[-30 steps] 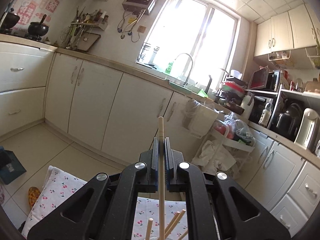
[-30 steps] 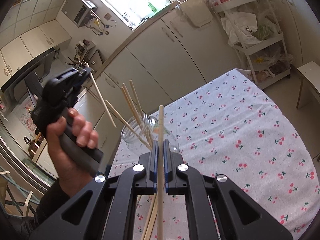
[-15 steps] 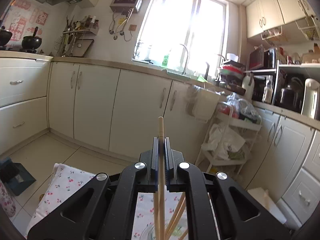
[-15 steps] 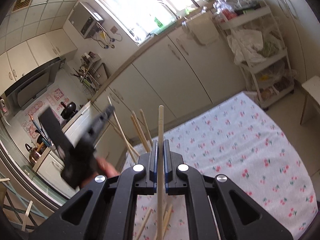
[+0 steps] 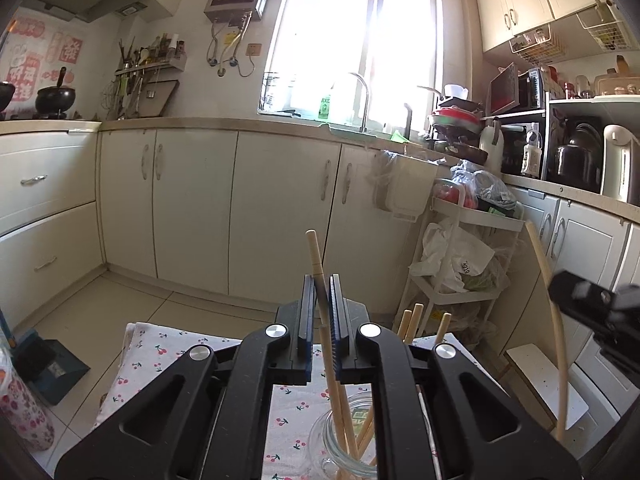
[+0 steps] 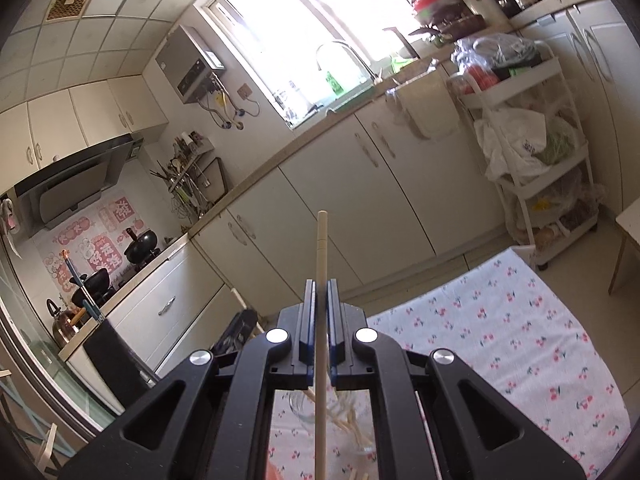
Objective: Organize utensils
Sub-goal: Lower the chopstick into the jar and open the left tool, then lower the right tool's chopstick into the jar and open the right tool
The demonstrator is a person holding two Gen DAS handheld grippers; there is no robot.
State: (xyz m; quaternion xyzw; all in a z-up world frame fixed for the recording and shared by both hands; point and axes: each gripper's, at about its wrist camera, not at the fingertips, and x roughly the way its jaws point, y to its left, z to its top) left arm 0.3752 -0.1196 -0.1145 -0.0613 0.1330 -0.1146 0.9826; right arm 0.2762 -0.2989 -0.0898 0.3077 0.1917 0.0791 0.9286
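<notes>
My left gripper is shut on a wooden chopstick. The stick leans between the pads, its top tipped left and its lower end inside the glass jar. Several more chopsticks stand in that jar on the cherry-print cloth. My right gripper is shut on another chopstick, held straight along the jaws. The jar shows below, through the gripper's frame. In the left wrist view my right gripper is blurred at the right edge with its chopstick.
Cream kitchen cabinets run along the wall behind the table. A white trolley rack full of bags stands to the right, with a white stool near the table corner. A pink patterned bottle and a blue dustpan sit at the left.
My left gripper has sunk and rolled level; its chopstick, upright before, now leans with its end in the jar. My right gripper has risen with its chopstick, and the other hand has dropped out of its view.
</notes>
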